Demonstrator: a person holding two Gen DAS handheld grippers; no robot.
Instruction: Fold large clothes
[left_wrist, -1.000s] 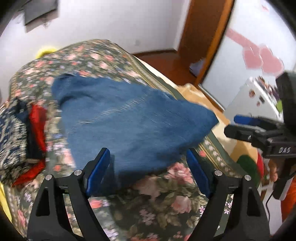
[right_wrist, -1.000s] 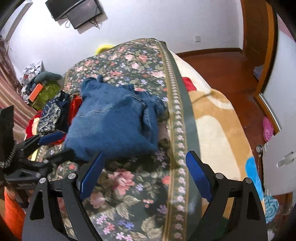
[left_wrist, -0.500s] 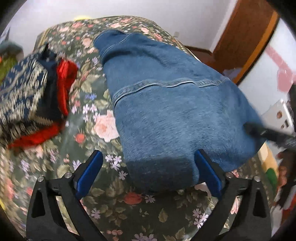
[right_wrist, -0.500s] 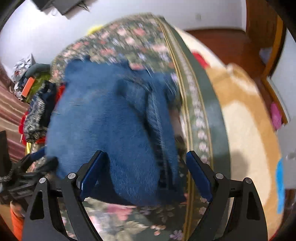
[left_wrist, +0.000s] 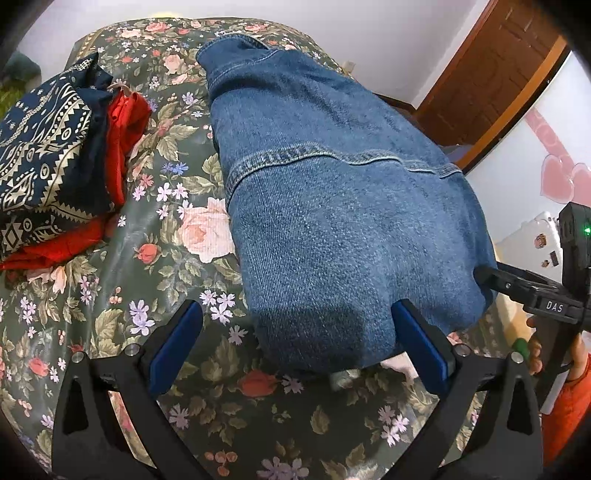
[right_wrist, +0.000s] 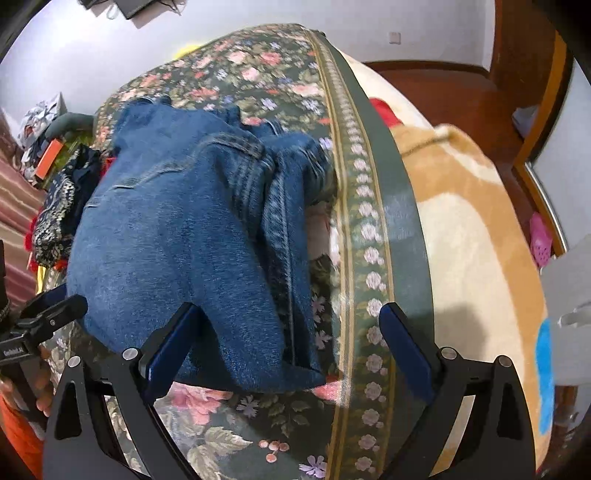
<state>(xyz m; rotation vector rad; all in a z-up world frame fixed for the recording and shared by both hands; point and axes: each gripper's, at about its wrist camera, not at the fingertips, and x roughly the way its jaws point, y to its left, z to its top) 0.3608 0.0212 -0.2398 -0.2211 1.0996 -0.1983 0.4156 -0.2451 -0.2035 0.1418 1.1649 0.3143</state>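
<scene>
A folded blue denim garment (left_wrist: 332, 221) lies on the floral bedspread (left_wrist: 147, 258), its near end toward me. My left gripper (left_wrist: 295, 325) stands open over the garment's near left corner; the left pad is clear of the cloth and the right pad sits at its edge. In the right wrist view the same denim (right_wrist: 177, 240) shows its stitched, bunched right side. My right gripper (right_wrist: 288, 317) straddles the near right corner with its jaws opening and the pads not pressing on the cloth. Each view shows the other gripper's tip beside the denim.
A pile of navy patterned and red clothes (left_wrist: 48, 155) lies left of the denim. A beige blanket (right_wrist: 472, 258) covers the bed's right side, which drops to a wooden floor (right_wrist: 443, 81). A person's hand in an orange sleeve (left_wrist: 569, 373) holds the right gripper.
Both grippers have dropped closer to the bed and their jaws have widened. The left view has rolled. The denim has settled flat and now fills more of both views.
</scene>
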